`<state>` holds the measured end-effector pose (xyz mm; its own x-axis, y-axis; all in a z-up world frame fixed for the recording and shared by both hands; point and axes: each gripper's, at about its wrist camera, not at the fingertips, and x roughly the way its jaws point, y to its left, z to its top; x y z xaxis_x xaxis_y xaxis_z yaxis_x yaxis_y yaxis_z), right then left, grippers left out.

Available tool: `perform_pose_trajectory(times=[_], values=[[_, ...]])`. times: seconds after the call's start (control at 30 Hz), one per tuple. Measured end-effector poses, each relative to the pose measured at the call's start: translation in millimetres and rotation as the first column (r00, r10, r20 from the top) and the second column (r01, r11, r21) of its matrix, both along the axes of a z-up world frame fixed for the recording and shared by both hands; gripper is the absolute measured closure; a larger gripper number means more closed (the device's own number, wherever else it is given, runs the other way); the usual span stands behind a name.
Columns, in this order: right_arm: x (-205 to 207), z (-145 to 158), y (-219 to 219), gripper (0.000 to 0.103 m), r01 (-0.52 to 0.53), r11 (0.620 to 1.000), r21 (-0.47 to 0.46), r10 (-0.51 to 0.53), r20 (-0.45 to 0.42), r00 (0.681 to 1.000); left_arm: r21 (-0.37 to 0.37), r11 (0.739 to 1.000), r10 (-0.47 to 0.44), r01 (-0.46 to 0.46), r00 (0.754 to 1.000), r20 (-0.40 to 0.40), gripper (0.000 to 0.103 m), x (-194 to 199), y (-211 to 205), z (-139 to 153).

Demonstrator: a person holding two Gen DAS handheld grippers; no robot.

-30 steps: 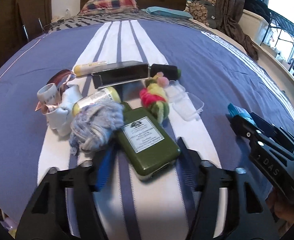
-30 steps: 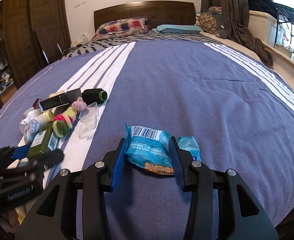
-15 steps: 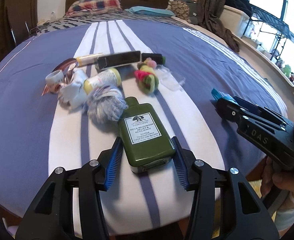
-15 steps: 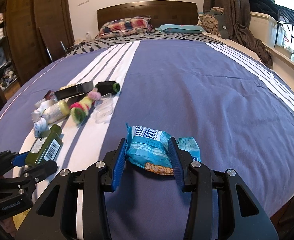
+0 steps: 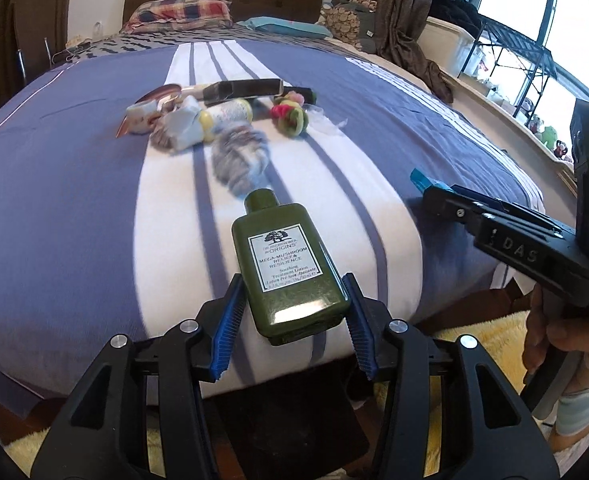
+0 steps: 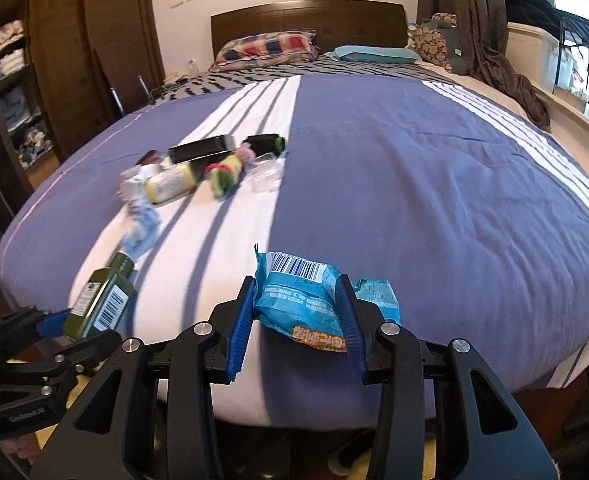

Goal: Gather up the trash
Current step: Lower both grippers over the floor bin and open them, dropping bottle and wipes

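Note:
A dark green lotion bottle (image 5: 284,264) with a white label is gripped at its base by my left gripper (image 5: 293,285), whose blue pads press on both its sides. It hangs over the foot edge of the bed (image 5: 74,208), cap pointing away. My right gripper (image 6: 296,285) is shut on a crumpled blue snack packet (image 6: 294,300) with a barcode, also near the bed's foot edge. The right wrist view shows the bottle (image 6: 102,300) in the left gripper (image 6: 68,326) at lower left. The left wrist view shows the right gripper (image 5: 434,192) at right, held by a person's hand (image 5: 538,328).
A pile lies further up the white stripe: rolled socks (image 5: 238,160), a yellowish bottle (image 5: 230,112), a black box (image 5: 246,88), a pink-and-green sock ball (image 5: 290,116) and clear plastic (image 5: 326,122). Pillows (image 6: 270,46) lie at the headboard. A yellow rug (image 5: 490,344) covers the floor below.
My left gripper closed on the green bottle and drew it back off the pile to the bed's foot edge. The right gripper moved back too, still holding the blue packet.

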<state>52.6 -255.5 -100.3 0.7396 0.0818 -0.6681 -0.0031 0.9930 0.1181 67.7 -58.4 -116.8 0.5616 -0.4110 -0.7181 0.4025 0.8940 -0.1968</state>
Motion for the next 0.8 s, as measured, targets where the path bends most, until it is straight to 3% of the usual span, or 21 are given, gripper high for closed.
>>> perform_pose_trajectory(times=[0.2,0.23,0.43,0.63,0.8], values=[[-25.2,-4.5,12.3,0.066,-0.03,1.0,0.009,0.03,-0.006,1.0,0.002,1.0,0.008,-0.008,1.0,0.007,0.057,-22.2,12.0,-3.8],[-30.5,-5.8,14.5,0.077,-0.036,0.999,0.005,0.036,-0.007,0.999,0.003,1.0,0.01,-0.01,1.0,0.009,0.057,-27.8,13.6,-4.0],[-59.3,-8.8,19.1,0.084,-0.061,0.998,0.008,0.061,-0.008,0.998,0.014,1.0,0.016,-0.016,1.0,0.0,0.057,-57.8,23.2,-12.1],[-75.7,-23.0,25.2,0.088,-0.104,0.993,0.048,0.106,-0.051,0.993,0.048,0.999,0.001,0.003,0.997,-0.082,0.057,-77.8,25.7,-41.1],[-81.6,-58.8,39.1,0.089,-0.154,0.983,0.101,0.168,-0.153,0.974,0.083,0.996,0.002,0.011,0.987,-0.164,0.057,-83.7,24.3,-71.5]])
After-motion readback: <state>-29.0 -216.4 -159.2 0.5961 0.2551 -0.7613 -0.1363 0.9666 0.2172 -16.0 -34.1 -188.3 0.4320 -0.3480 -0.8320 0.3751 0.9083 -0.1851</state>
